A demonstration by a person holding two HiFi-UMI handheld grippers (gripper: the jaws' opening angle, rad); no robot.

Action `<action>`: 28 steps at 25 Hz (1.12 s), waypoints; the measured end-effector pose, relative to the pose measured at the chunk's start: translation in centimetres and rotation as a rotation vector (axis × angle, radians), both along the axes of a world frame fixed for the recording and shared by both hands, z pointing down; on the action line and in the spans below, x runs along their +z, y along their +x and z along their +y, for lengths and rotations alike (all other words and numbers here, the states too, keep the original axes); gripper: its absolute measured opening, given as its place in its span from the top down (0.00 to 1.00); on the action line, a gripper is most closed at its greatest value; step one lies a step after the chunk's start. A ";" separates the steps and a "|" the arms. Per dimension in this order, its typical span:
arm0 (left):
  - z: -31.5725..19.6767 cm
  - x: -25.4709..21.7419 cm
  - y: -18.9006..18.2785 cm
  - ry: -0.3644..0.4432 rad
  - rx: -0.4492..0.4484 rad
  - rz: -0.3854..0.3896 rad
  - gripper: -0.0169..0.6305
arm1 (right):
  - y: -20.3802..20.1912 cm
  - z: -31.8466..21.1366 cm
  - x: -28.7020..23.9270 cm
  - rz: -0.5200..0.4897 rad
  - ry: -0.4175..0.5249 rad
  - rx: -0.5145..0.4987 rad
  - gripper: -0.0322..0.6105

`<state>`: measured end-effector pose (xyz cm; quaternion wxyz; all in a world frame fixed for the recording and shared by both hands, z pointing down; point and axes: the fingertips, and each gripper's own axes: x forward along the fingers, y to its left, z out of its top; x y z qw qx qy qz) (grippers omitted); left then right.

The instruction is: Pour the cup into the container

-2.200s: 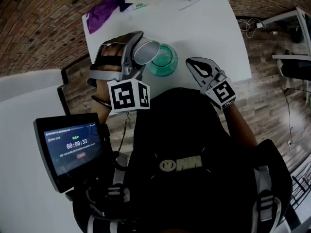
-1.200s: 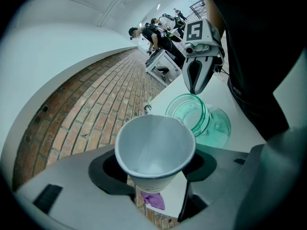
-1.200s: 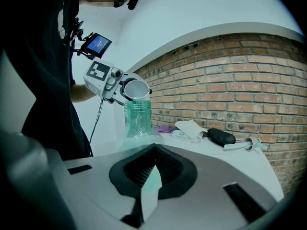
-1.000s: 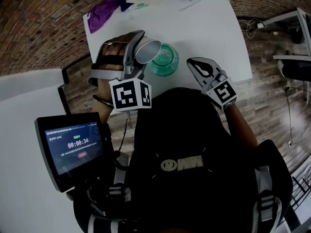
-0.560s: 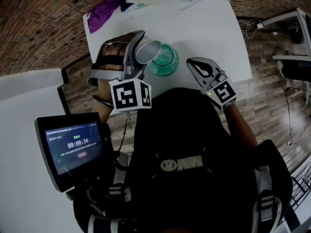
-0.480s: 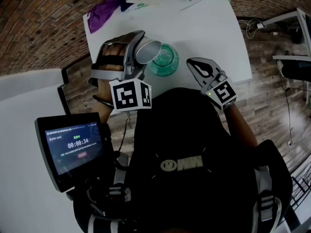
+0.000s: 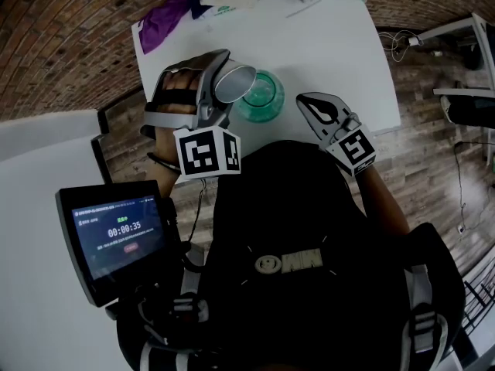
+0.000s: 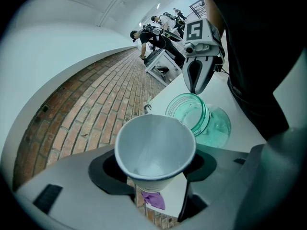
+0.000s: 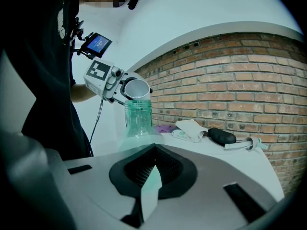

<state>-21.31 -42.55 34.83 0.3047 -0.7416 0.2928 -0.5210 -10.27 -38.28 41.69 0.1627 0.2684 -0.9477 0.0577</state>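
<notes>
Pouring step: left claw pinches the cup, tipped at the container mouth; right claw pressed together, idle. Next, judged: drain the last, then right the cup

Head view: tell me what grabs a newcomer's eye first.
The white cup lies tipped in the left gripper, its mouth at the green container by the near edge of the table. Right of the container hovers the right gripper, jaws shut and empty. A lit timer screen sits lower left.
</notes>
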 end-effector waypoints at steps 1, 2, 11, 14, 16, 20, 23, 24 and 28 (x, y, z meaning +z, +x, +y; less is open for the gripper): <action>0.0 0.0 0.0 0.000 0.000 0.000 0.51 | 0.0 0.0 0.0 0.000 0.000 0.000 0.94; 0.0 0.0 0.0 -0.001 -0.001 0.000 0.51 | 0.0 0.0 0.0 0.000 0.000 0.000 0.94; 0.1 0.0 0.0 0.003 -0.001 -0.007 0.51 | -0.1 0.2 0.0 0.000 -0.002 -0.002 0.94; 0.0 0.0 0.1 0.006 0.000 -0.009 0.51 | -0.1 0.1 -0.1 -0.001 0.002 -0.002 0.94; -0.1 0.0 0.1 0.008 0.000 -0.010 0.51 | -0.1 0.0 -0.1 -0.002 0.003 -0.002 0.95; 0.0 0.1 0.0 0.009 -0.001 -0.012 0.51 | -0.1 0.1 0.0 0.002 0.003 -0.005 0.94; 0.0 0.1 0.0 0.008 -0.001 -0.011 0.51 | -0.1 0.1 0.0 0.001 0.002 -0.004 0.94; 0.0 0.1 0.0 0.008 -0.001 -0.011 0.51 | -0.1 0.1 0.0 0.001 0.001 -0.004 0.94; 0.0 0.0 0.0 0.007 -0.003 -0.010 0.51 | -0.2 0.2 0.0 -0.001 0.003 -0.007 0.94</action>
